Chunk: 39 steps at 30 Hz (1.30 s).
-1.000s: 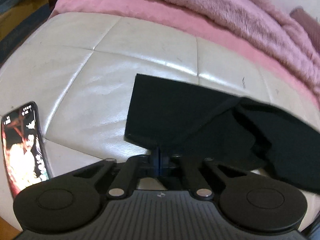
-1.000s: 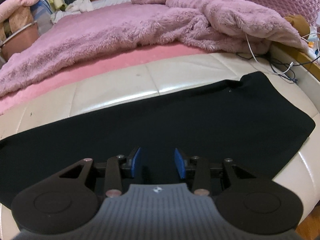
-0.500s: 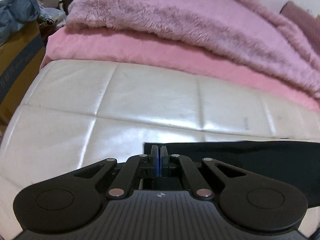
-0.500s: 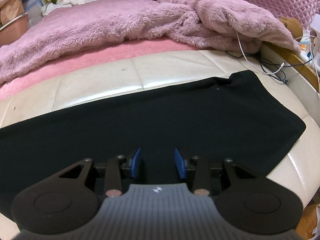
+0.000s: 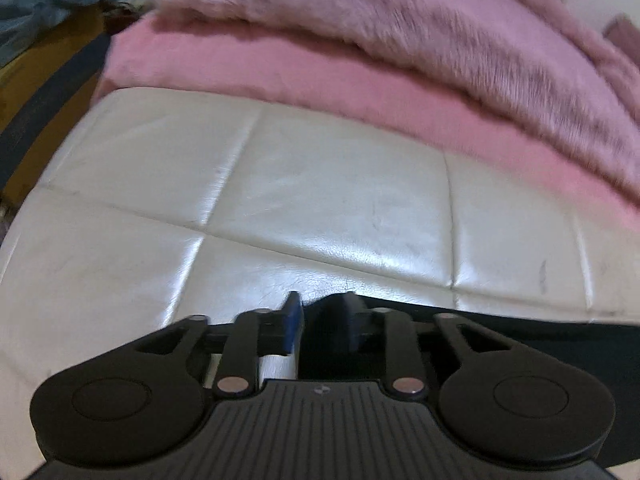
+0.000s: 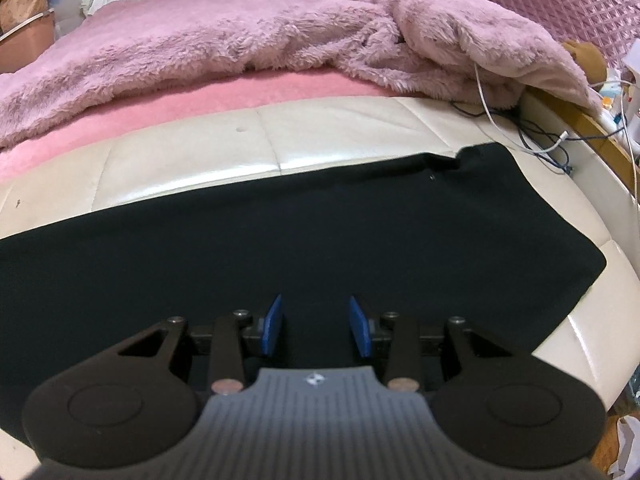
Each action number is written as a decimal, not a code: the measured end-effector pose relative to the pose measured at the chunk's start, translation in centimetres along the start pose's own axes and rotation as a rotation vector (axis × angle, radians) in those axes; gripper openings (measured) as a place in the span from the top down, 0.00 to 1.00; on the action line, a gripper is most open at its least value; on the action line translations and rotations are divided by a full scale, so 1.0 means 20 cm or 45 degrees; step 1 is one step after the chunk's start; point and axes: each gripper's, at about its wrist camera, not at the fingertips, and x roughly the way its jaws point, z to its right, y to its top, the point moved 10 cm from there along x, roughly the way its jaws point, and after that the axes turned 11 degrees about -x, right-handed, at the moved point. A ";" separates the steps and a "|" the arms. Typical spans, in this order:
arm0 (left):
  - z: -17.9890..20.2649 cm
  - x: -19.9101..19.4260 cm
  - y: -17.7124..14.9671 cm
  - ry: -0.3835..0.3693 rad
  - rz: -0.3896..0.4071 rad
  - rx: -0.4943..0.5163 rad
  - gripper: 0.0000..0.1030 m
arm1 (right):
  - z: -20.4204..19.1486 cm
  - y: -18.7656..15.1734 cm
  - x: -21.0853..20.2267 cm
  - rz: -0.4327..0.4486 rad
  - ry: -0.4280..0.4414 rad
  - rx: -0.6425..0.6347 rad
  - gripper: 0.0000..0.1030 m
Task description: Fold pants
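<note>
Both grippers open over black pants on the white bench.

Left gripper (image 5: 320, 320): fingers apart, nothing held, parked at the pants' (image 5: 520, 344) left end; view is motion-blurred. Right gripper (image 6: 316, 326): fingers wide, empty, low over the pants (image 6: 320, 240), which lie flat along the bench (image 6: 340, 136) front edge. Beyond: bare bench (image 5: 280, 184), pink sheet (image 6: 200, 100), fuzzy blanket (image 6: 240, 32); cables (image 6: 536, 136) at far right.

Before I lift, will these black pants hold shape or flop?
Probably flop: the pants lie thin and flat, following the cushion. Likely light, with no bulk showing. They may slide, since the cushion looks glossy. Both grippers, left and right, are open.
</note>
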 end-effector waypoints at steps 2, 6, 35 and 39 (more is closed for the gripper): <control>-0.01 -0.10 -0.04 -0.056 -0.006 -0.064 0.65 | -0.05 0.02 -0.03 0.016 0.038 -0.023 0.67; -0.07 -0.17 -0.22 -0.165 -0.086 -0.274 0.65 | -0.19 0.03 -0.07 0.042 0.138 -0.065 0.67; -0.27 -0.14 -0.33 -0.317 -0.170 -0.831 0.99 | -0.29 -0.16 -0.07 -0.097 0.180 -0.115 0.67; -0.23 -0.10 -0.38 -0.354 -0.191 -0.895 0.68 | -0.31 -0.16 -0.07 -0.101 0.179 -0.129 0.67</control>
